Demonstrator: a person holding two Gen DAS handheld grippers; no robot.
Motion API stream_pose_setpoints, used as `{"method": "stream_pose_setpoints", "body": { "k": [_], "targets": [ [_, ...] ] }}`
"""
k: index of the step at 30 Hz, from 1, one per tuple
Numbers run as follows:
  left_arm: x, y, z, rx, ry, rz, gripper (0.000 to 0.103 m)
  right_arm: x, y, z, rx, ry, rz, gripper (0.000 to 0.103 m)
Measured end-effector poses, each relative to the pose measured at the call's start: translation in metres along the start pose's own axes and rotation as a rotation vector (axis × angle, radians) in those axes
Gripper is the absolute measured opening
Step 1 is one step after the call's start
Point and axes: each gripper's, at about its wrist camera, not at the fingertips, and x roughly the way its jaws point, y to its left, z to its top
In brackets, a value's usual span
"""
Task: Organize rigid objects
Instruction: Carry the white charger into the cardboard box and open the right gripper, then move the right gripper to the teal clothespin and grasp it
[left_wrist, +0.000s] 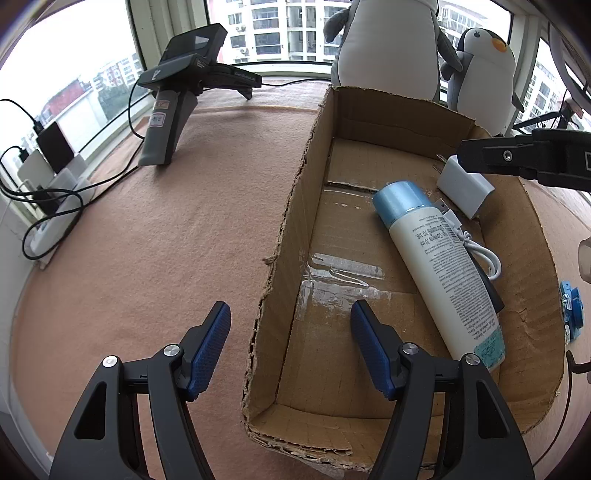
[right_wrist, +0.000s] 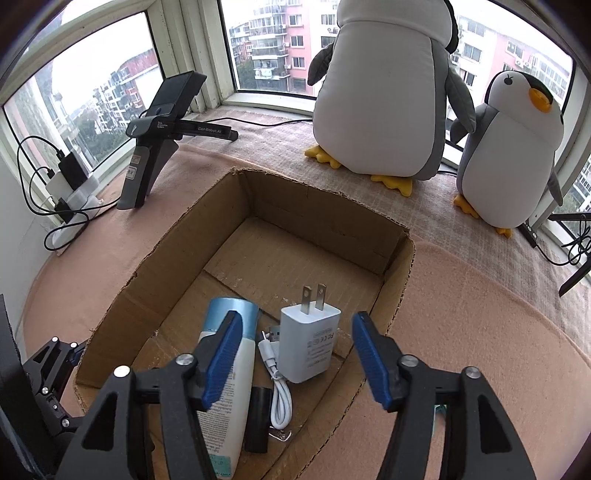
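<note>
While both tools hover with jaws spread and nothing between them, the cardboard box (right_wrist: 207, 229) sits on the pink-covered counter (left_wrist: 166, 221). Left tool (left_wrist: 290, 319) straddles the box's near-left wall. Right tool (right_wrist: 295, 330) hangs over the white charger (right_wrist: 308, 339), beside the spray bottle (left_wrist: 439, 269), white cable (right_wrist: 277, 387) between them.

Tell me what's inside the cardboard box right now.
Inside the cardboard box: a white spray bottle with blue cap, a white wall charger, a coiled white USB cable, and a black object, partly hidden beneath the bottle.
</note>
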Motion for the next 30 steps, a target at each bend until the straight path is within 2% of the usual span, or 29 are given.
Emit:
{"method": "stream_pose_setpoints", "body": {
  "k": [6,19,30],
  "targets": [
    [0.000,0.000,0.000,0.001,0.000,-0.001,0.068,-0.010,-0.005,0.003,0.015,-0.031,-0.006,0.074],
    [0.000,0.000,0.000,0.004,-0.001,-0.001,0.068,-0.025,-0.025,-0.005,0.056,-0.025,-0.004,0.074],
    [0.000,0.000,0.000,0.007,-0.001,-0.002,0.068,-0.052,-0.072,-0.025,0.136,-0.032,-0.022,0.074]
  ]
}}
